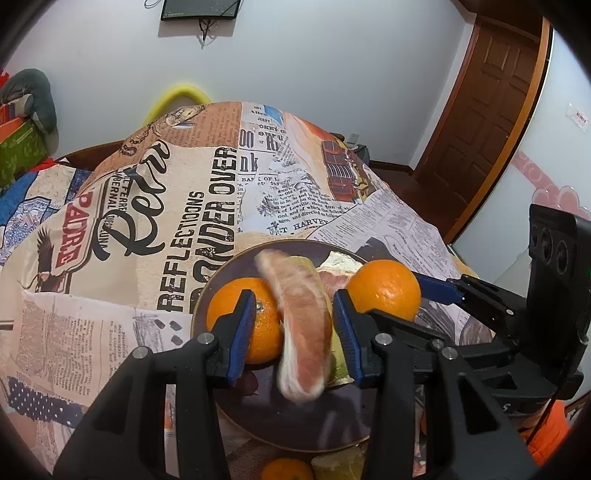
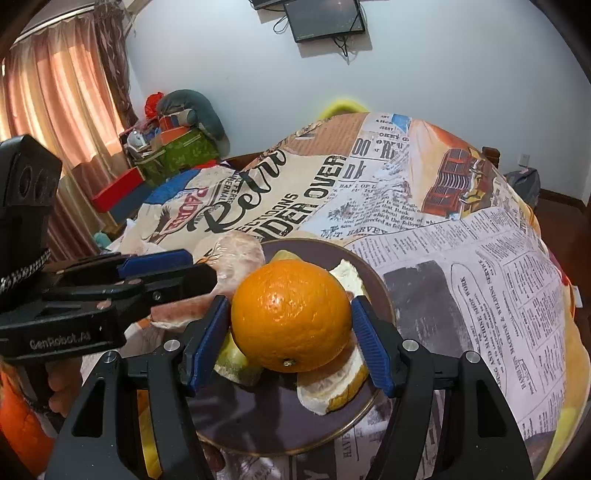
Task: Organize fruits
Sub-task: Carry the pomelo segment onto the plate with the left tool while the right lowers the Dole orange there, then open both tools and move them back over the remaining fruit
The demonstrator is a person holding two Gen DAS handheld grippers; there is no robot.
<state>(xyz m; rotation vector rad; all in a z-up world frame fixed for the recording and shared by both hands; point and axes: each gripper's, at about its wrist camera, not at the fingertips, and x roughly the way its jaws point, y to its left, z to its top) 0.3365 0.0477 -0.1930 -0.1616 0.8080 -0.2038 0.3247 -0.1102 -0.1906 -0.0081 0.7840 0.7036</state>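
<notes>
Two grippers work: the right gripper (image 2: 288, 341) clasps a firm, slippery orange (image 2: 291, 317) at its widest; the left gripper (image 1: 295, 332), released, flanks a soft, fragile pomelo segment (image 1: 301, 325) at the plate's (image 1: 280, 424) twelve o'clock.

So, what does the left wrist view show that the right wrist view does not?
Only the left wrist view shows a second orange on the plate, a wooden door, and the left hand-held gripper open around a pomelo segment. Only the right wrist view shows curtains and the right hand-held gripper around its orange. Both show the plate, tablecloth and wall monitor.
</notes>
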